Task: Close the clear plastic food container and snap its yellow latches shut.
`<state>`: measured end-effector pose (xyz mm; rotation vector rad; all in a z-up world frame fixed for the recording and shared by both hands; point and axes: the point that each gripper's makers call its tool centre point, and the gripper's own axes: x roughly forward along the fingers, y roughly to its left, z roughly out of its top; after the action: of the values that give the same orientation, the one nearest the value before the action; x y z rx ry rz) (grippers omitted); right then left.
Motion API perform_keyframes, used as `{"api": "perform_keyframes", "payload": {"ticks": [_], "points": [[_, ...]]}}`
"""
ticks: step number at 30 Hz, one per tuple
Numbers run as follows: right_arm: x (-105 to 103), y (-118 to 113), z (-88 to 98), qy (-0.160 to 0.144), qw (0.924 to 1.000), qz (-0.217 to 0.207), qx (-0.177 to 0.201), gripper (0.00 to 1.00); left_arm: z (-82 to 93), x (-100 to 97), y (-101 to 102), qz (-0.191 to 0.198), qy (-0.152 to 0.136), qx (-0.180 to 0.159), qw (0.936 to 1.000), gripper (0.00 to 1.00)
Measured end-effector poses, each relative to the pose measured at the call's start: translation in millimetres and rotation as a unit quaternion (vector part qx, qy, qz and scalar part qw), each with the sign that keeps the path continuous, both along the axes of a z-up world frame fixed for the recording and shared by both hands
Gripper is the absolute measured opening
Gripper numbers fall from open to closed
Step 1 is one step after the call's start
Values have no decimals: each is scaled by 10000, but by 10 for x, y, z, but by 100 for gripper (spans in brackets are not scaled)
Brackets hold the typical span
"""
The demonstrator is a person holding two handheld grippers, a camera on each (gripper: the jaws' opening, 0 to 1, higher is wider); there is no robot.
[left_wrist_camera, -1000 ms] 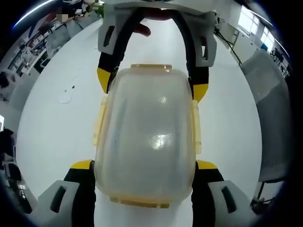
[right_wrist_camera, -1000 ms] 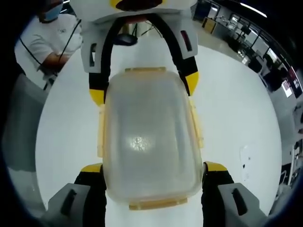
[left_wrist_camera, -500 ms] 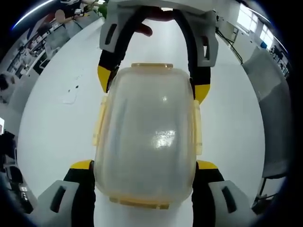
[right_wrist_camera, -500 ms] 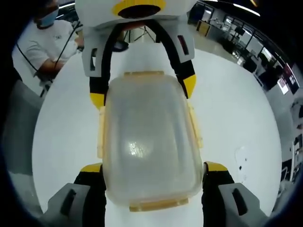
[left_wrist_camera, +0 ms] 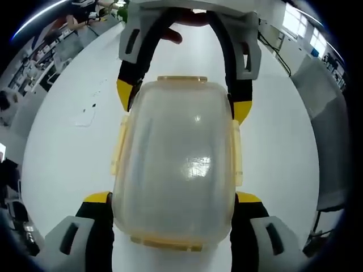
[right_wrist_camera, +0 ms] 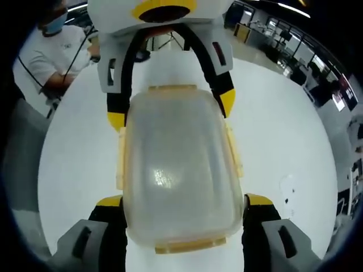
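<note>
Left gripper view: the clear plastic food container (left_wrist_camera: 174, 164) lies with its lid down on the white table (left_wrist_camera: 62, 158), near the middle and well away from any edge, and it sits just where it sat a second ago; the left gripper (left_wrist_camera: 173, 198) straddles the near end, one yellow-tipped jaw on each long side, spread as wide as the body, and whether the pads press the walls or merely stand beside them cannot be told; the right gripper (left_wrist_camera: 182, 97) comes in from the far end and brackets that end the same way. The yellow latches (left_wrist_camera: 235, 153) along the long sides lie flat against the walls, and the end latches look folded down too, though the dome's blur hides whether any has clicked. Right gripper view: the same container (right_wrist_camera: 178, 173) between the right gripper (right_wrist_camera: 180, 199) at the near end and the left gripper (right_wrist_camera: 170, 109) at the far end; a person in a white shirt (right_wrist_camera: 54, 54) stands beyond the table's far left edge. What has changed over the last second is very little; only the background has slid slightly, which is the cameras shifting, while both claws keep their wide stance. This suggests the lid is already seated and the hands are steadying or squeezing; the task appears nearly finished, with latch engagement unconfirmed.
</note>
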<state>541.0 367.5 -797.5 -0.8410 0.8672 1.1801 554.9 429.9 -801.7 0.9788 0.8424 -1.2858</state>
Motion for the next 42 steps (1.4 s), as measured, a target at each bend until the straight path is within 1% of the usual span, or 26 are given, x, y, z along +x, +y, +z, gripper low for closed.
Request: {"api": "perform_keyframes", "payload": {"ticks": [6, 10, 11, 14, 17, 19, 22, 24, 26, 28, 30, 32, 33, 34, 35, 36, 37, 38, 39, 40, 41, 42], "points": [[-18, 7, 6, -67, 10000, 19, -32, 85, 8, -4, 4, -50, -6, 14, 10000, 86], [-25, 25, 21, -254, 9995, 175, -119, 85, 34, -9, 17, -81, 14, 6, 10000, 86], [-3, 24, 22, -381, 9989, 226, -140, 84, 31, 10, 27, -24, -31, 25, 10000, 86], [-23, 20, 18, -390, 9988, 230, -162, 84, 39, 26, 38, -3, -157, 7, 9999, 88], [-36, 12, 47, -415, 9989, 210, -110, 83, 88, 56, 41, -90, -386, -14, 9992, 92], [-27, -7, 61, -453, 9988, 175, -65, 83, 120, 72, 44, -96, -474, -39, 9988, 92], [-49, -15, 88, -579, 9982, 166, 13, 83, 195, 17, 7, -79, -515, -230, 9984, 90], [-77, 6, 122, -655, 9976, 163, 167, 83, 227, -4, -18, -66, -567, -351, 9978, 89], [-83, 28, 162, -717, 9967, 118, 375, 83, 256, -32, -52, -70, -600, -551, 9967, 87], [-91, 30, 200, -754, 9953, 81, 601, 82, 271, -58, -74, -38, -573, -748, 9955, 87], [-63, 35, 254, -880, 9924, 2, 856, 82, 277, -63, -64, 84, -537, -949, 9940, 86], [-61, 27, 306, -804, 9888, -327, 1214, 83, 284, -36, -59, 293, -496, -1247, 9905, 86], [-58, 25, 327, -787, 9866, -458, 1351, 83, 283, -13, -34, 532, -467, -1364, 9881, 86], [-30, 8, 362, -863, 9829, -620, 1505, 83, 299, -4, -27, 684, -450, -1476, 9856, 87], [-17, -8, 379, -901, 9803, -744, 1592, 83, 338, -6, -23, 944, -391, -1691, 9803, 87], [-10, -18, 412, -921, 9754, -916, 1782, 84, 367, -2, -19, 1163, -339, -1849, 9753, 87], [-9, -28, 426, -931, 9726, -1005, 1877, 84, 384, 1, -12, 1336, -285, -1980, 9706, 88], [0, -62, 430, -965, 9688, -1166, 1961, 84, 389, -13, 28, 1591, -189, -2074, 9650, 88], [-2, -78, 426, -971, 9667, -1255, 2008, 84, 398, -14, 46, 1718, -187, -2167, 9608, 88], [-23, -86, 416, -931, 9638, -1344, 2105, 84, 401, -14, 76, 1907, -214, -2274, 9547, 87], [-32, -105, 401, -931, 9634, -1384, 2098, 83, 397, -19, 90, 1965, -210, -2295, 9530, 87], [-22, -127, 402, -994, 9594, -1516, 2162, 83, 387, -35, 118, 2064, -243, -2357, 9493, 87]]}}
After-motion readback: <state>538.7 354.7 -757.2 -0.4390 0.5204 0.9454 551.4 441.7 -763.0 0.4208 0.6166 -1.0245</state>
